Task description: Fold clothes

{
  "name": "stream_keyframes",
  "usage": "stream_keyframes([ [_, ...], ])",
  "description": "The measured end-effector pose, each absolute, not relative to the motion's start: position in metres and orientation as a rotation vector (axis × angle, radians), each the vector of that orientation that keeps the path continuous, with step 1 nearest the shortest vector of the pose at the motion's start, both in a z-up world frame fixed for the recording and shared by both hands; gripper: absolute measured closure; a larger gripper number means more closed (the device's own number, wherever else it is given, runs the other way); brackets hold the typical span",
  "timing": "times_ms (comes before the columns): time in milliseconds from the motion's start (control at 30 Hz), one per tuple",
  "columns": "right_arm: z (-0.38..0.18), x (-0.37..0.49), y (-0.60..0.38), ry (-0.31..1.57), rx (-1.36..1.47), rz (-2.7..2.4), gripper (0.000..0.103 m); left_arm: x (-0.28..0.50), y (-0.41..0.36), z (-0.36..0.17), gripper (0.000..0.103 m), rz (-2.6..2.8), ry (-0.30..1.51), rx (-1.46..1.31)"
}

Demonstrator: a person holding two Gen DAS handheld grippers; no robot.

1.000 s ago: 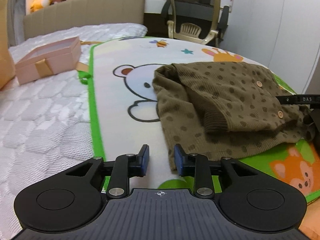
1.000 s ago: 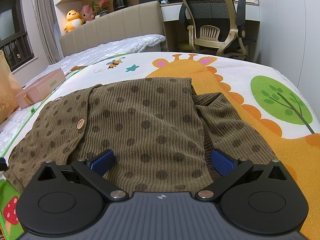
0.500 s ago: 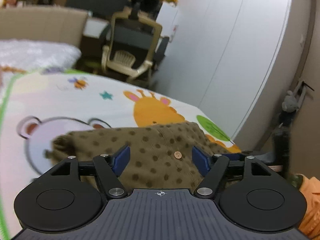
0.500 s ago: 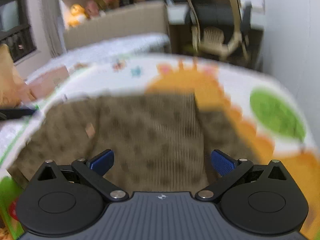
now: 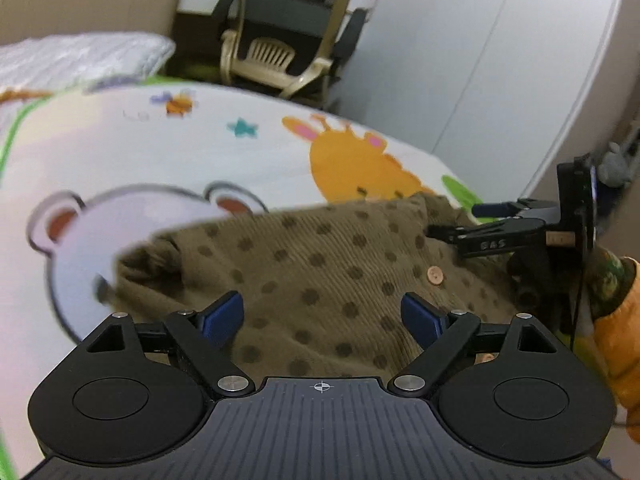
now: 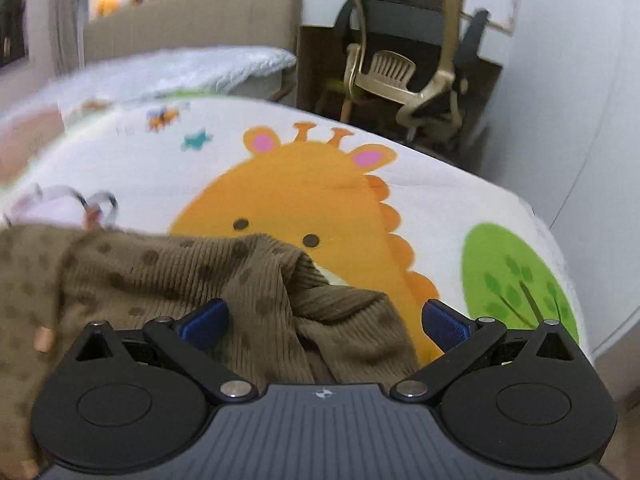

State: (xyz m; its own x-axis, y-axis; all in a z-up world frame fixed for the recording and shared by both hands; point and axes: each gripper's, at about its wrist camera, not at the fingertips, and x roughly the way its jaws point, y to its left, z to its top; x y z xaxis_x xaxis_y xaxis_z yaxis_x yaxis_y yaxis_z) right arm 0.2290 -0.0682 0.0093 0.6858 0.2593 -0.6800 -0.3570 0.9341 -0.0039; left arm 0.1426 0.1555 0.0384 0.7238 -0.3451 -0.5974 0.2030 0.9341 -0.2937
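A brown ribbed garment with dark dots and pale buttons (image 5: 320, 264) lies bunched on a cartoon animal play mat (image 5: 160, 148). My left gripper (image 5: 322, 316) is open, its blue pads spread just above the near part of the cloth. In the left wrist view the right gripper (image 5: 496, 222) reaches in from the right over the garment's far corner, held by a person's orange-sleeved arm (image 5: 620, 320). In the right wrist view the right gripper (image 6: 324, 322) is open above a folded flap of the same garment (image 6: 248, 280), which covers the giraffe's chin on the mat (image 6: 320, 184).
An office chair (image 5: 276, 36) stands beyond the mat's far edge, next to a white wall (image 5: 480, 60). A quilted white mattress (image 6: 192, 68) and a beige headboard (image 6: 192, 16) lie at the back left. The mat's right edge drops off near the wall.
My left gripper went from nearly shut beside the garment to wide open over it, swinging right. The right gripper stayed open; the garment now sits lower and more bunched in its view.
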Motion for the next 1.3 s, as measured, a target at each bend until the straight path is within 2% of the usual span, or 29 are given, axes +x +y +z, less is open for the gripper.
stream_keyframes([
  [100, 0.018, 0.219, -0.107, 0.758, 0.011, 0.344, 0.000, 0.140, 0.184, 0.052, 0.009, -0.269, 0.647, -0.180],
  [200, 0.010, 0.207, -0.141, 0.808, 0.138, 0.325, 0.002, 0.157, 0.217, 0.042, 0.008, -0.203, 0.661, -0.250],
  [233, 0.003, 0.202, -0.148, 0.833, 0.175, 0.333, 0.004, 0.164, 0.225, 0.036, 0.008, -0.193, 0.673, -0.280],
  [300, -0.005, 0.195, -0.152, 0.863, 0.217, 0.355, 0.017, 0.175, 0.229, 0.024, 0.008, -0.201, 0.693, -0.306],
  [333, -0.008, 0.191, -0.152, 0.868, 0.227, 0.369, 0.017, 0.179, 0.227, 0.019, 0.009, -0.204, 0.700, -0.303],
  [367, -0.008, 0.188, -0.145, 0.859, 0.193, 0.392, 0.026, 0.183, 0.225, 0.014, 0.014, -0.207, 0.707, -0.299],
  [400, -0.008, 0.186, -0.139, 0.850, 0.159, 0.414, 0.040, 0.186, 0.222, 0.011, 0.017, -0.200, 0.704, -0.294],
  [467, -0.008, 0.190, -0.122, 0.858, 0.103, 0.468, 0.063, 0.191, 0.218, 0.007, 0.026, -0.184, 0.697, -0.283],
  [567, -0.005, 0.202, -0.097, 0.832, -0.034, 0.473, 0.073, 0.193, 0.210, 0.006, 0.053, -0.180, 0.694, -0.279],
  [633, 0.000, 0.224, -0.082, 0.805, -0.070, 0.466, 0.080, 0.187, 0.206, 0.007, 0.062, -0.180, 0.695, -0.263],
  [700, 0.006, 0.247, -0.067, 0.778, -0.107, 0.458, 0.086, 0.176, 0.204, 0.010, 0.064, -0.180, 0.709, -0.254],
  [933, 0.019, 0.313, -0.010, 0.670, -0.244, 0.458, 0.088, 0.108, 0.174, 0.013, 0.066, -0.378, 0.793, -0.306],
  [1000, 0.025, 0.296, -0.015, 0.644, -0.258, 0.474, 0.087, 0.092, 0.158, 0.011, 0.066, -0.461, 0.822, -0.319],
  [1067, 0.032, 0.280, -0.019, 0.617, -0.272, 0.489, 0.077, 0.081, 0.139, 0.007, 0.064, -0.554, 0.853, -0.333],
  [1100, 0.035, 0.271, -0.021, 0.604, -0.279, 0.497, 0.066, 0.078, 0.133, 0.008, 0.062, -0.595, 0.860, -0.330],
  [1167, 0.042, 0.255, -0.026, 0.578, -0.292, 0.512, 0.051, 0.075, 0.125, 0.013, 0.055, -0.645, 0.857, -0.311],
  [1300, 0.046, 0.216, -0.036, 0.560, -0.319, 0.550, 0.043, 0.077, 0.134, 0.039, 0.049, -0.646, 0.771, -0.296],
])
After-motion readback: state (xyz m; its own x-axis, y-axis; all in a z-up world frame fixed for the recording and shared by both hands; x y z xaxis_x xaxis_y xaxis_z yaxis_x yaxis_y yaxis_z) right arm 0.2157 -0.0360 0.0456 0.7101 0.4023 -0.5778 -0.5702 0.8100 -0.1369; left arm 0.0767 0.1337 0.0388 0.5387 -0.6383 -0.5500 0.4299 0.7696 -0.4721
